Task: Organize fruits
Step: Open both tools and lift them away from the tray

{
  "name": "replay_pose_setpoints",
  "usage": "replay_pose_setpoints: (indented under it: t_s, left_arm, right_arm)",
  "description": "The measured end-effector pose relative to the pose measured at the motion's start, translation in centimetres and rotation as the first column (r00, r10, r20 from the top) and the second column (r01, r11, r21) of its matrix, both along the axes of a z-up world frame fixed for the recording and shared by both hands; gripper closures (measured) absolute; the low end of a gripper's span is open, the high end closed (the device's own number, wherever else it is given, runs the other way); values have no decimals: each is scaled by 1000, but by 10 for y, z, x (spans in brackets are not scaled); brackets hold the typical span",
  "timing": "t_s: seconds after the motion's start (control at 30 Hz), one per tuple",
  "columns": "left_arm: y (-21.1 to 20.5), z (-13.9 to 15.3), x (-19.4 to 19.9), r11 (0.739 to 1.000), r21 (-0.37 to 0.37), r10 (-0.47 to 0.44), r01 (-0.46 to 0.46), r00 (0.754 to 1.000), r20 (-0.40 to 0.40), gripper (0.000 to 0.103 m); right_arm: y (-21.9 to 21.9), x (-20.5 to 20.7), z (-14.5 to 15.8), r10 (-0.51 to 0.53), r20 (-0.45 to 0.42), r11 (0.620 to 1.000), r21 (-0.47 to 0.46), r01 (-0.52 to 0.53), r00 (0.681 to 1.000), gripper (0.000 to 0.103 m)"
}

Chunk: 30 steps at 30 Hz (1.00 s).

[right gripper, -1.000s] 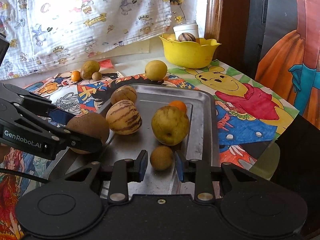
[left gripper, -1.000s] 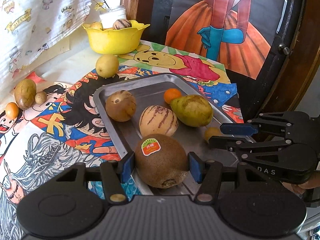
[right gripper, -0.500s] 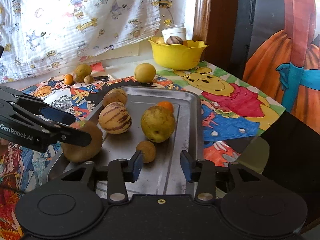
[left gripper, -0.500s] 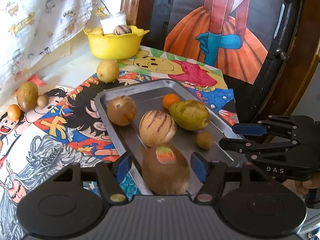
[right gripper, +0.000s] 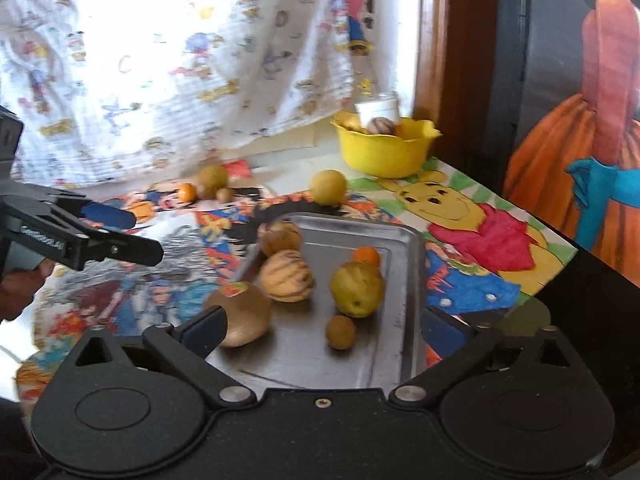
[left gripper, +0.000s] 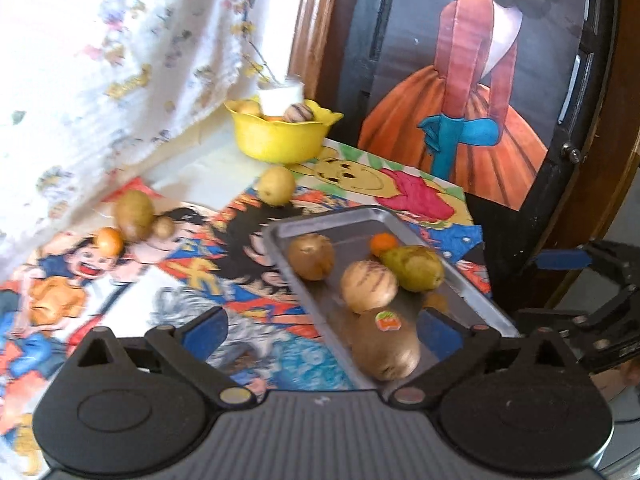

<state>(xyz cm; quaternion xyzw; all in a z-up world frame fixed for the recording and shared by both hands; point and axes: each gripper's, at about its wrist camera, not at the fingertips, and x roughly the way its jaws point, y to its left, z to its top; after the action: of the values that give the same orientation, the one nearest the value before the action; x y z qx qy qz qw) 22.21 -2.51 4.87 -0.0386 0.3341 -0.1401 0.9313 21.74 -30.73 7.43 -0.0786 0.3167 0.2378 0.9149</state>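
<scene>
A metal tray (left gripper: 472, 296) (right gripper: 408, 280) holds several fruits: a brown stickered fruit (left gripper: 386, 344) (right gripper: 242, 314) at its near left corner, a striped melon (left gripper: 370, 286) (right gripper: 286, 276), a green pear (left gripper: 416, 268) (right gripper: 356, 288), a small orange (left gripper: 383, 243) (right gripper: 366, 256), a round brown fruit (left gripper: 311, 256) (right gripper: 279, 237) and a small brown fruit (right gripper: 341, 332). My left gripper (left gripper: 320, 328) is open and empty, above the tray's left edge. My right gripper (right gripper: 324, 324) is open and empty above the tray's near end.
A yellow bowl (left gripper: 280, 136) (right gripper: 384, 148) with fruit and a white jar stands at the back. A yellow fruit (left gripper: 276, 185) (right gripper: 328, 187) lies behind the tray. A potato-like fruit (left gripper: 134, 214), a small nut and an orange fruit (left gripper: 106, 240) lie at left. A patterned cloth hangs behind.
My left gripper let go of the stickered brown fruit, which now rests on the tray, and drew back left. My right gripper released the small brown fruit, opened wide and backed off.
</scene>
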Motion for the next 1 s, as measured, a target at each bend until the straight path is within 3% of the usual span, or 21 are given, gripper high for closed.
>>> replay_pose_setpoints:
  t_s: [0.3,0.53,0.8,1.0]
  left_arm:
    - [55,5,-28,985,148,94,-92,996,-6,0]
    - [100,11,-40,957,236,169,-169,985,20,0]
    - [131,15,-44,933,303,159,-192,979,131,0]
    - [140,17,-39,916,368,104,-158,981,163,0]
  right_arm:
    - [29,-17,23,123,-46,991,-50,-126,991,1]
    - [64,-16,41,238,-12,968,-85,-238,971,1]
    - [101,-4,61,336,30,940,-82,-333,941,1]
    - [127,14,76,384,89,921,-111,-374,919,1]
